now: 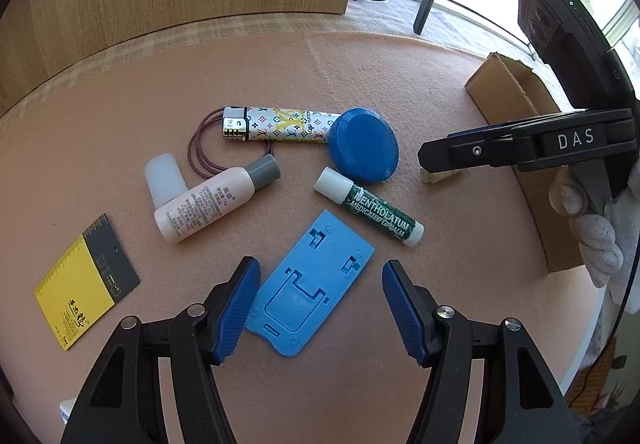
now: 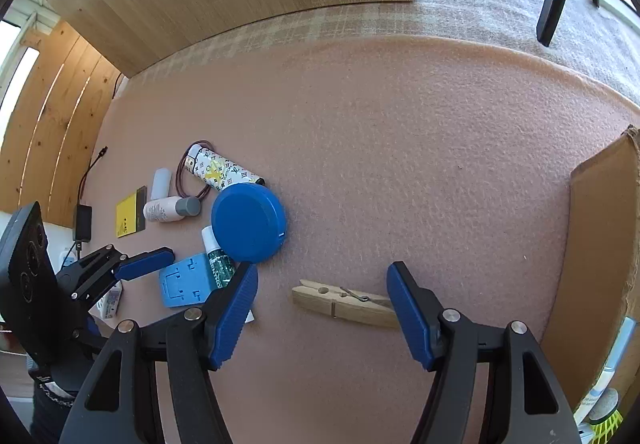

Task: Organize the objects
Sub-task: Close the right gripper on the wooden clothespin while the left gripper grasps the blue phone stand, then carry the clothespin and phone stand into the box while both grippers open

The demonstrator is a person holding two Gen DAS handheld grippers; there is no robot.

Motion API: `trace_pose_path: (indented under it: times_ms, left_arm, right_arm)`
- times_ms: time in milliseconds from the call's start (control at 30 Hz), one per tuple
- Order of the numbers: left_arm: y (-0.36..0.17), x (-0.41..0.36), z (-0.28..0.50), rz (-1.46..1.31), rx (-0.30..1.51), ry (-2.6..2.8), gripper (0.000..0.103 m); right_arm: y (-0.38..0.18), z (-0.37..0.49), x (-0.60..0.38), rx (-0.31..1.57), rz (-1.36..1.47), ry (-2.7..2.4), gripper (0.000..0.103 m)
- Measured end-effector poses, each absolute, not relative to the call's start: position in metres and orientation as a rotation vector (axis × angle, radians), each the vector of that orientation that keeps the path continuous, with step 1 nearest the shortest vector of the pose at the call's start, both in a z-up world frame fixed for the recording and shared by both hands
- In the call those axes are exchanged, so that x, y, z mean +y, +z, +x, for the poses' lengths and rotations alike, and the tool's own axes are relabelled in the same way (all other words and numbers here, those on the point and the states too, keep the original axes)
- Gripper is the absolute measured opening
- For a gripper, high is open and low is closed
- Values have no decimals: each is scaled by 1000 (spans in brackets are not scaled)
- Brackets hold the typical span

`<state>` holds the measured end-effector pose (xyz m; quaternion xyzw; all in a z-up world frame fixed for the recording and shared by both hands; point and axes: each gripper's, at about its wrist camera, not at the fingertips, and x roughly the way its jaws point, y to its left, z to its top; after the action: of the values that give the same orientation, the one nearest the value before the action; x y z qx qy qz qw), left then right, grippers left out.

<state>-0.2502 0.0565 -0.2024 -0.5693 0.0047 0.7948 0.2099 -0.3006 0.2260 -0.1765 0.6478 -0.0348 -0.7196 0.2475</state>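
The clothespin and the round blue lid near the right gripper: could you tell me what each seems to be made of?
Clothespin: looks like pale unfinished wood, matte with faint grain, and a thin metal wire spring across it. Round blue lid: probably moulded plastic, uniform colour, smooth with a soft sheen and a rounded rim.

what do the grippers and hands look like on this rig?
Both grippers, left gripper and right gripper, have black frames, silver pivot bolts and ribbed blue finger pads. The right one's side reads "DAS". The hand on it wears a white knit glove.
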Motion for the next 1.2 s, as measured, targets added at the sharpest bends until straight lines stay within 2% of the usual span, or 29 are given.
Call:
trace_pose_path:
  times_ms: [233, 367, 467, 733, 800, 867, 1200]
  left_arm:
    - [-203, 68, -239, -1585, 102, 2229, 67]
    - [-203, 74, -234, -1597, 174, 2267, 59]
    - [-202, 74, -234, -1606, 184, 2284, 49]
    - [-201, 78, -226, -1604, 204, 2311, 45]
    - [-201, 79, -224, -1605, 193, 2313, 43]
    - [-201, 79, -221, -1606, 181, 2317, 41]
    - [-198, 69, -197, -1622, 1, 2316, 40]
  right_arm:
    - [-176, -289, 223, -29, 1766, -1941, 63]
    - [-175, -278, 218, 54, 1760, -1960, 62]
    - [-175, -271, 215, 131, 1748, -2001, 52]
    - [-174, -256, 208, 336, 1705, -2102, 26]
    - [-174, -252, 209, 341, 1700, -2111, 16]
    - [-174, -250, 212, 324, 1698, -2123, 12]
    - [-172, -234, 240, 152, 1697, -2138, 11]
